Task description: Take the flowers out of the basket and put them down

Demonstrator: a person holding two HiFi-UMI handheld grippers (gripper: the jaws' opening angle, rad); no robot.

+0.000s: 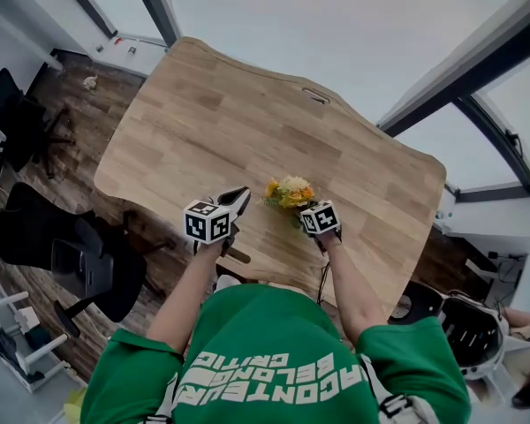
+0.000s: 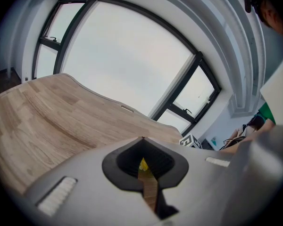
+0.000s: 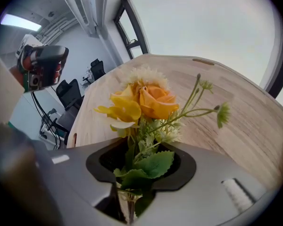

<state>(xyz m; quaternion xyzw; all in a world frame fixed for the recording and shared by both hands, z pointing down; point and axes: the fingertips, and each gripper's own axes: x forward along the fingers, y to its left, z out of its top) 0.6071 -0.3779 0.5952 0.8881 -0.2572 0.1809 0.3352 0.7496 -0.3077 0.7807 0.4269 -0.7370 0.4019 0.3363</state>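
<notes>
Pale wood of the table (image 1: 247,131) across most of the head view, with the flowers (image 1: 289,193) low on it, close to the near edge and right of the middle. Directly behind them on the person's side, the right gripper (image 1: 307,207), nearer of the two by far. Blooms toward the far edge, stems back toward the near edge, long axis in line with that tool. Just to the left and apart from the flowers, the left gripper (image 1: 239,195), tips aimed across at them. No basket in sight. Dark office chairs (image 1: 62,237) on the floor past the left edge, well apart; nothing on the surface in the way.

Left gripper view: jaws only a thin slit apart, nothing pinched. Through the slit, wood and a speck of yellow petal. Beyond, the far edge and the windows (image 2: 127,60).

Right gripper view: green stems and leaves between the jaws, orange and yellow blooms straight out ahead over the wood. Jaws close around the stems, yet with a dark gap beside them, so grip judged slack rather than firm. Probably the setting-down step. Likely next a straight pull back along the stem line, with a leaf catching in the notch as the main risk.
</notes>
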